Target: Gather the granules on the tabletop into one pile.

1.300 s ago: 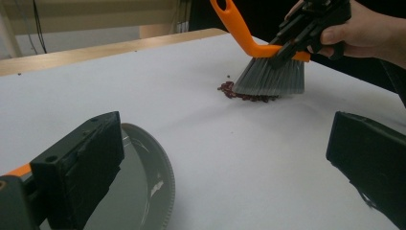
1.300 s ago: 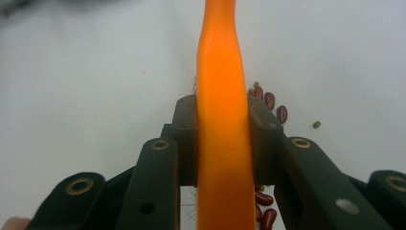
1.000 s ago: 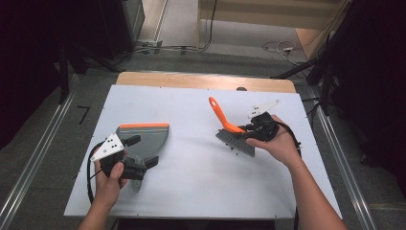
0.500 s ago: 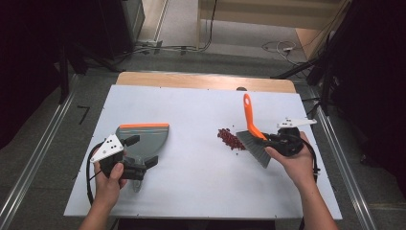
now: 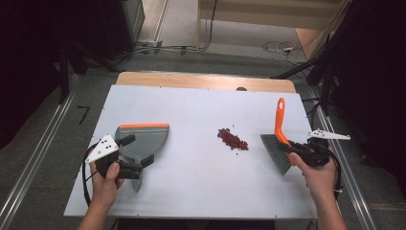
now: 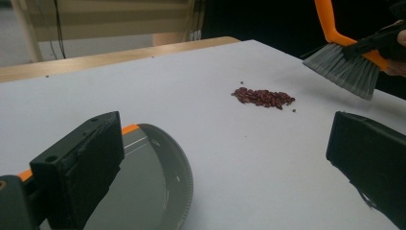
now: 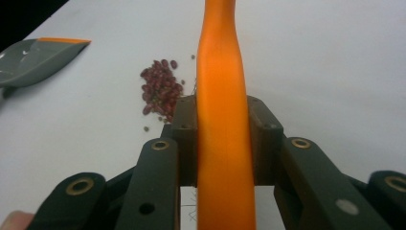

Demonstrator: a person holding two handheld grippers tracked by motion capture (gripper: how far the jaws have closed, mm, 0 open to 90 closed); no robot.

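Note:
A small pile of dark red beans (image 5: 233,139) (image 6: 263,97) (image 7: 160,88) lies on the white table (image 5: 201,105), right of centre. My right gripper (image 5: 291,147) (image 7: 222,120) is shut on the orange handle of a hand brush (image 5: 280,120) (image 6: 342,67). The brush's grey bristles hang just to the right of the beans, apart from them. A grey dustpan (image 5: 146,139) (image 6: 143,191) (image 7: 38,55) with an orange lip lies flat at the left. My left gripper (image 5: 138,152) (image 6: 230,139) stands open at the pan's near edge, one jaw over the pan, pointing toward the beans.
A wooden strip (image 5: 206,81) borders the table's far edge. Metal rails (image 5: 33,167) run along the floor on both sides, and cables (image 5: 277,47) lie on the floor beyond. Bare white surface stretches between the dustpan and the beans.
The right hand has carried the brush rightward, from above the bean pile to the table's right side, uncovering the beans. The left hand and the dustpan have stayed put.

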